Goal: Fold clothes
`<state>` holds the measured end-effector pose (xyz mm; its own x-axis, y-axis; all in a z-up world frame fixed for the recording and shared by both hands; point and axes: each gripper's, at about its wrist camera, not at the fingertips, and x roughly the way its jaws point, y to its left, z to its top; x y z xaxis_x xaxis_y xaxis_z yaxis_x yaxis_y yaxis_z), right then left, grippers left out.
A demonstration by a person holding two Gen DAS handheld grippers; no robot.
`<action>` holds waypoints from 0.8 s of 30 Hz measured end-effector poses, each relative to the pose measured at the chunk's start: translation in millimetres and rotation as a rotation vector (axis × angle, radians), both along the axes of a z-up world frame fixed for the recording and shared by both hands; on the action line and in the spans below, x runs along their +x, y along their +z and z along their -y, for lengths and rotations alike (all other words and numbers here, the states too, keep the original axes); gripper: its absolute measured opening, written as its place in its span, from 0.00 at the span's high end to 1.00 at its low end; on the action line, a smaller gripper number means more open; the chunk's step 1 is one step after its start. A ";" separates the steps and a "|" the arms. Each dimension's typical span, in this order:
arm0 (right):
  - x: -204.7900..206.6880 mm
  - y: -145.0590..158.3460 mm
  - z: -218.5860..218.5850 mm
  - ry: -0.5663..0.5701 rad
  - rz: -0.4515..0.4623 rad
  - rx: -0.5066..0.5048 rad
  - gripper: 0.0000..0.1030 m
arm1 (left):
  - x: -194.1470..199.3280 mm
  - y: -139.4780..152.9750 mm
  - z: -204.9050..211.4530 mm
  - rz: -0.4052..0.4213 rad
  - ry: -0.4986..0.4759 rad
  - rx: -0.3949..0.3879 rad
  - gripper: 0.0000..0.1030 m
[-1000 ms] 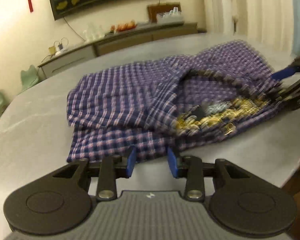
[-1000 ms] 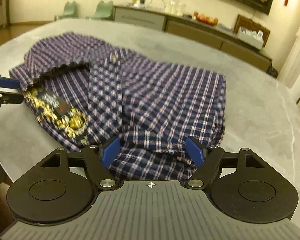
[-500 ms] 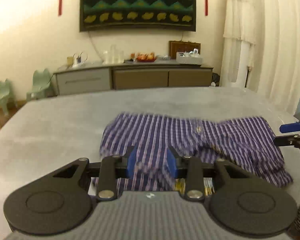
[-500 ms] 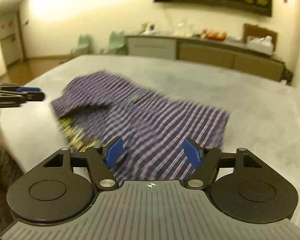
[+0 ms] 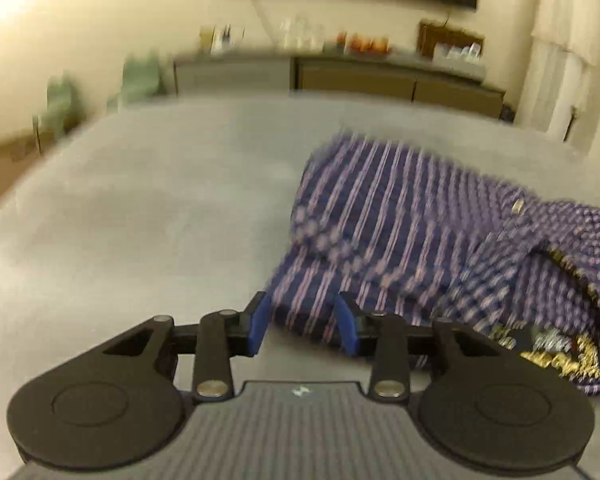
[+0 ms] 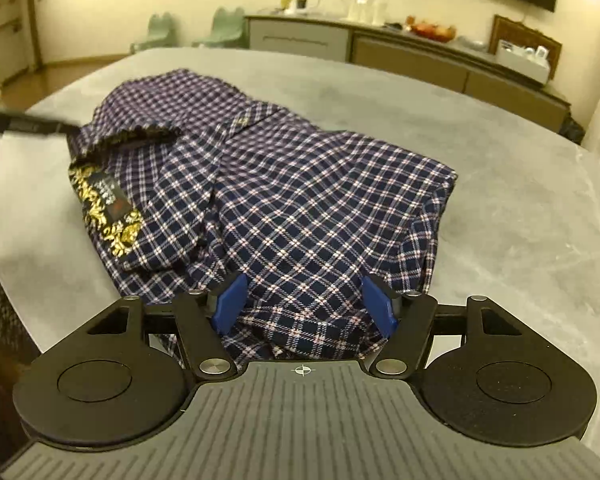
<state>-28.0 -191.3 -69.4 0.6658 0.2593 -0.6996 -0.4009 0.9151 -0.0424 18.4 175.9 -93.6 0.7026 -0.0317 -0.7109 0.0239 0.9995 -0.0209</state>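
A folded navy and white checked shirt point(image 6: 300, 200) lies on the grey table point(image 6: 520, 208), with its black and gold collar lining point(image 6: 104, 208) at the left end. My right gripper point(image 6: 306, 300) is open, low over the shirt's near edge, with cloth between its blue pads. My left gripper point(image 5: 302, 326) is open and empty, at the near left corner of the shirt point(image 5: 400, 232), which looks blurred there. The left gripper also shows in the right wrist view point(image 6: 32, 126) as a dark blurred bar by the collar end.
A long sideboard point(image 6: 400, 52) with bottles, fruit and a box stands along the far wall. Two pale green chairs point(image 6: 224, 28) stand to its left. The table's front edge point(image 6: 16, 300) drops off at the left by the collar.
The left gripper has swung left, so the shirt now sits to its right. The right gripper has dropped closer to the shirt's near edge. Both stay open.
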 end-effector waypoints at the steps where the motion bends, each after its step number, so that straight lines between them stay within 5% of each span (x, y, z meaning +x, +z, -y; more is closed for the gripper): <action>1: 0.4 -2.2 -2.1 0.001 -0.015 -0.001 0.35 | 9.4 -2.3 -2.3 -0.006 0.002 -0.010 0.58; 8: -24.1 -3.4 -67.4 0.002 -0.038 -0.024 0.30 | 84.3 13.3 -15.4 0.039 0.051 -0.055 0.70; 14: -72.2 34.9 -109.5 0.301 -0.063 0.123 0.38 | 125.7 50.5 -39.0 0.146 0.151 -0.116 0.72; 17: -58.4 64.8 -75.3 0.283 -0.037 0.202 0.37 | 82.6 68.8 -16.3 0.200 0.011 -0.176 0.70; 20: -19.7 76.0 -47.7 0.181 0.003 0.186 0.37 | 32.7 53.9 33.8 0.165 -0.215 -0.162 0.70; 24: 31.8 27.4 -28.4 0.066 -0.132 0.049 0.40 | -19.7 4.2 93.3 0.100 -0.414 0.042 0.70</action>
